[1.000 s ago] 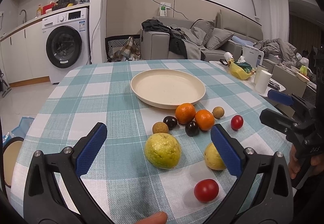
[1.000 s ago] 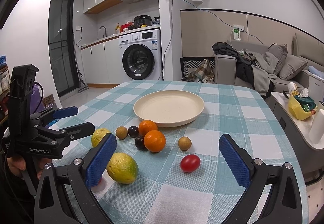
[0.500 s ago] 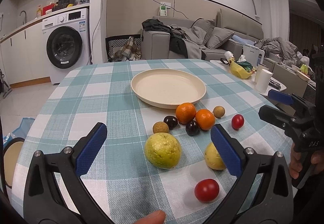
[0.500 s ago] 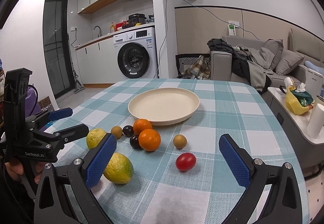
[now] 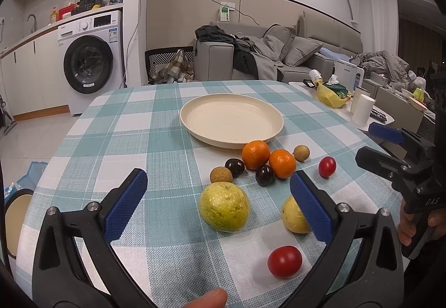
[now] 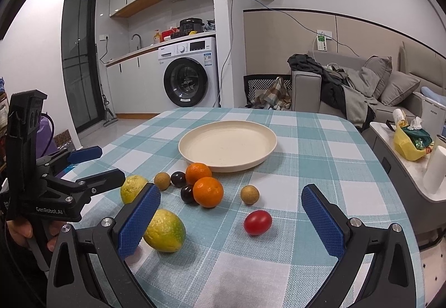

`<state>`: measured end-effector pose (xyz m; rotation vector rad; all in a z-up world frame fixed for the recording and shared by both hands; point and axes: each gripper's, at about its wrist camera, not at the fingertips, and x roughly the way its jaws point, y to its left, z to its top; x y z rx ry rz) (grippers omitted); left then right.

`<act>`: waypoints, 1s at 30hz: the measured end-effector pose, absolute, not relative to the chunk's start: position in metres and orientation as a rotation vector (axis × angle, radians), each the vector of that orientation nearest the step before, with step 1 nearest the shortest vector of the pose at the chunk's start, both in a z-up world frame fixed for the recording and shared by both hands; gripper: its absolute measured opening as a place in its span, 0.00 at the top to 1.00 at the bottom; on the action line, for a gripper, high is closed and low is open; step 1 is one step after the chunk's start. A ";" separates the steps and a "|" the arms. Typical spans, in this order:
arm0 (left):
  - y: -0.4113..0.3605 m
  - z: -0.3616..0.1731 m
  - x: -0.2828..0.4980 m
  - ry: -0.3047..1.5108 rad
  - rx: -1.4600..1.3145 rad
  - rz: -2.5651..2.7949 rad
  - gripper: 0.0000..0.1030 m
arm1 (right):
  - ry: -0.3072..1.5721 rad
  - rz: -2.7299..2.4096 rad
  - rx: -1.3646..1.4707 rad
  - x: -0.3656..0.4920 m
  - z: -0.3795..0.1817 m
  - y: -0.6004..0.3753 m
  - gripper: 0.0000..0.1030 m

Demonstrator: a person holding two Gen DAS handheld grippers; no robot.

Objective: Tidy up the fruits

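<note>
An empty cream plate (image 5: 231, 119) (image 6: 227, 145) sits mid-table. In front of it lie two oranges (image 5: 255, 154) (image 6: 208, 191), two dark round fruits (image 5: 264, 175), two brown longans (image 5: 221, 174) and a red tomato (image 5: 327, 166) (image 6: 257, 222). Nearer me are a big yellow-green fruit (image 5: 223, 206) (image 6: 133, 188), a second one (image 5: 292, 217) (image 6: 165, 230) and another tomato (image 5: 285, 261). My left gripper (image 5: 217, 175) (image 6: 109, 163) hovers open over the big fruit. My right gripper (image 6: 230, 188) (image 5: 366, 140) is open and empty, near the fruit cluster.
The table carries a teal-and-white checked cloth (image 5: 125, 124). A side table (image 6: 401, 157) with a yellow bag and paper rolls stands at its right edge. A sofa (image 5: 278, 57) and a washing machine (image 5: 89, 57) are beyond. A hand (image 5: 415, 221) holds the right gripper.
The right wrist view shifted slightly, so the plate and fruits sit a little further left in it. Both grippers stay open, and no fruit has moved.
</note>
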<state>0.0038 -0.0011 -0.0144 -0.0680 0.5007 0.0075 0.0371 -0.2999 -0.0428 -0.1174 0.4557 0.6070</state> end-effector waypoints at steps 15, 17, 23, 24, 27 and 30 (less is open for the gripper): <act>0.000 -0.016 0.005 0.514 -0.073 0.018 0.01 | 0.466 0.599 -0.120 0.040 -0.044 -0.301 0.00; 0.001 -0.017 0.005 0.524 -0.074 0.015 0.01 | 0.472 0.596 -0.119 0.041 -0.045 -0.301 0.00; 0.006 -0.019 0.016 0.575 -0.088 -0.001 0.01 | 0.524 0.603 -0.105 0.051 -0.049 -0.301 0.00; 0.005 -0.020 0.018 0.585 -0.088 -0.001 0.01 | 0.534 0.604 -0.105 0.052 -0.050 -0.300 0.00; 0.007 -0.021 0.022 0.609 -0.084 0.007 0.01 | 0.552 0.603 -0.106 0.055 -0.051 -0.299 0.00; 0.010 -0.025 0.028 0.643 -0.089 0.017 0.01 | 0.576 0.656 -0.112 0.054 -0.052 -0.294 0.00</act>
